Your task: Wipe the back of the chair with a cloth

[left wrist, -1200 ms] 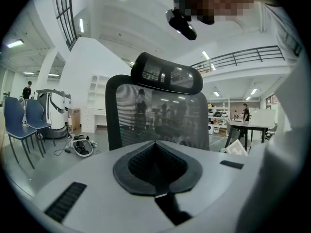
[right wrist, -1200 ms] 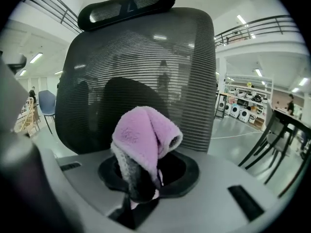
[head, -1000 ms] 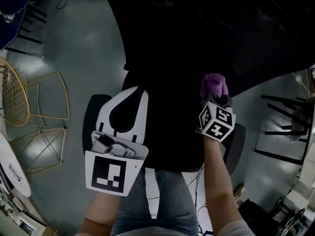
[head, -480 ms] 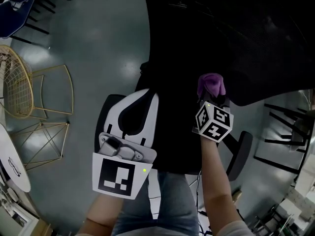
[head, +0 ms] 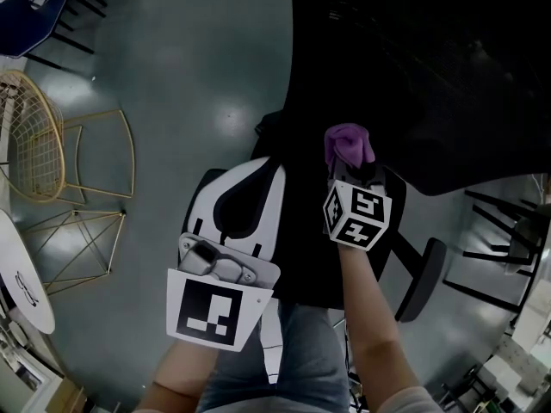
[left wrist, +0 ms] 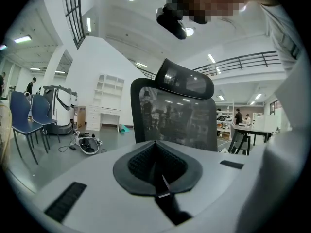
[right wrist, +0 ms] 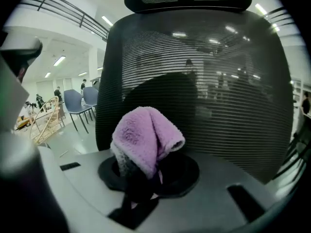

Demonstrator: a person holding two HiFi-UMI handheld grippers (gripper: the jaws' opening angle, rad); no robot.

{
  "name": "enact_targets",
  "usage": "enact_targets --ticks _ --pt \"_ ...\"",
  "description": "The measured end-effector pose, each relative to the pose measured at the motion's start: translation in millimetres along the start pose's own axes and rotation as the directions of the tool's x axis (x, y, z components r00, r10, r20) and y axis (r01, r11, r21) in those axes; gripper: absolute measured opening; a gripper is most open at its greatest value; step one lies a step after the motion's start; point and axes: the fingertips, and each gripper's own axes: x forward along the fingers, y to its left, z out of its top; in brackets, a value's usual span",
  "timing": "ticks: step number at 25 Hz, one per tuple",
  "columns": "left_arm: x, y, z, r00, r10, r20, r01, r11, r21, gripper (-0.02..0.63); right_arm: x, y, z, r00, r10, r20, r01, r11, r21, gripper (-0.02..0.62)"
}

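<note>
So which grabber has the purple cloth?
The right gripper: its jaws are shut on the purple cloth, facing the black chair back. The left gripper is shut with nothing in it.

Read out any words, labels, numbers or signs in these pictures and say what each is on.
No text can be read in any view.
Square marker on the left gripper: black-and-white squares, no letters.
Marker cube on the right gripper: square patterns only.
Purple cloth: no label showing.
Dark mark on the white round table: too small to read.
</note>
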Motion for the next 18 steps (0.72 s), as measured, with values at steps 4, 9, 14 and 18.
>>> enact_targets --ticks 4,9,14,18 --pt "0.4 3.5 0.5 1.000 0.004 0.000 -0.004 1.000 -0.010 0.012 5.0 16.9 3.6 1.000 0.024 -0.007 -0.024 1.000 0.003 0.095" --pt "0.0 8.5 1.9 1.000 0.006 0.001 -0.006 1.000 -0.016 0.012 8.6 34.9 6.6 0.999 0.051 -0.006 -0.051 0.999 0.003 0.095" --pt "0.2 14.4 1.4 1.000 0.009 -0.001 -0.009 1.000 -0.021 0.012 14.7 66.0 8.9 0.994 0.112 -0.015 -0.113 0.993 -0.026 0.095" --pt "-0.1 20.0 0.1 1.000 0.009 -0.004 -0.009 1.000 -0.024 0.012 16.1 76.8 9.1 0.992 0.127 -0.014 -0.127 0.992 0.012 0.095"
